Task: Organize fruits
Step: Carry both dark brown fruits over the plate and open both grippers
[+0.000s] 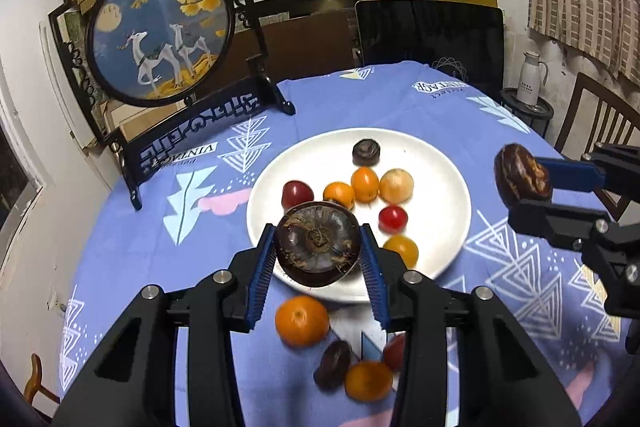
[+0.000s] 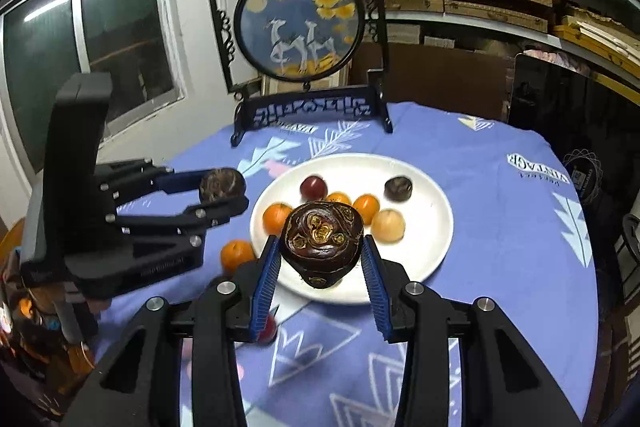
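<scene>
A white plate [image 1: 440, 167] on the blue tablecloth holds several small fruits: orange ones, red ones, a pale one and a dark brown one [image 1: 366, 151]. My left gripper [image 1: 318, 247] is shut on a dark brown round fruit [image 1: 318, 241], held above the plate's near rim. My right gripper [image 2: 320, 251] is shut on another dark brown fruit [image 2: 322, 243] above the plate [image 2: 432, 195]; it also shows in the left wrist view [image 1: 522, 181]. An orange fruit [image 1: 302, 321], a dark one [image 1: 334, 365], another orange one [image 1: 368, 381] and a red one lie on the cloth before the plate.
A round deer picture on a black stand [image 1: 160, 31] stands at the table's far left. A black chair back [image 1: 430, 31] is behind the table. A white kettle [image 1: 532, 79] sits on a side stand. Shelves with boxes fill the back wall.
</scene>
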A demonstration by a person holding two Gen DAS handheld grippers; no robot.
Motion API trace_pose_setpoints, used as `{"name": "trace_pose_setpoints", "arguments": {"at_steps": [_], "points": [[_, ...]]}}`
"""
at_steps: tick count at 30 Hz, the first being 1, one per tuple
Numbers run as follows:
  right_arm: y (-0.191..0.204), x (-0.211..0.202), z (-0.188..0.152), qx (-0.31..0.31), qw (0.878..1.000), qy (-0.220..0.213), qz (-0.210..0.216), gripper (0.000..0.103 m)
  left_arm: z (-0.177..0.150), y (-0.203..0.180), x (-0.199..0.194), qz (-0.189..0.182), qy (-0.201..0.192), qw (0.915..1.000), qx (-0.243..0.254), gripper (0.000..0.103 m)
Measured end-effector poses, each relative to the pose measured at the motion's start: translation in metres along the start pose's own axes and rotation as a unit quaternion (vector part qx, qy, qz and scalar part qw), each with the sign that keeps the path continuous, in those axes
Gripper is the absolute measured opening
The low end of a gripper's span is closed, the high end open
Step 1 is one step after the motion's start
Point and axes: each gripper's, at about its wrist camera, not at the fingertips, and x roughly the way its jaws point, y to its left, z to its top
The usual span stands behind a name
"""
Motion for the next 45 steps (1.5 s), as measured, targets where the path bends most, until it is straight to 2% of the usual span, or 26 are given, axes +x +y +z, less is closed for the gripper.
{"name": "trace_pose_setpoints", "arguments": {"at_steps": [6,25,34,45], "points": [[-0.014,0.015,0.015,0.005,1.0,-0.001,-0.007,0.041,0.013,0.003,0.021,-0.001,0.001,1.0,0.003,0.04],[-0.032,0.081,0.031,0.008,0.999,0.021,-0.043,0.041,0.037,0.015,0.079,0.012,0.022,0.9996,-0.011,0.04],[-0.042,0.1,0.036,0.011,0.997,0.027,-0.068,0.042,0.047,0.021,0.094,0.025,0.026,0.9992,-0.017,0.04],[-0.046,0.114,0.039,0.01,0.997,0.038,-0.068,0.042,0.05,0.023,0.104,0.032,0.033,0.9988,-0.015,0.04]]}}
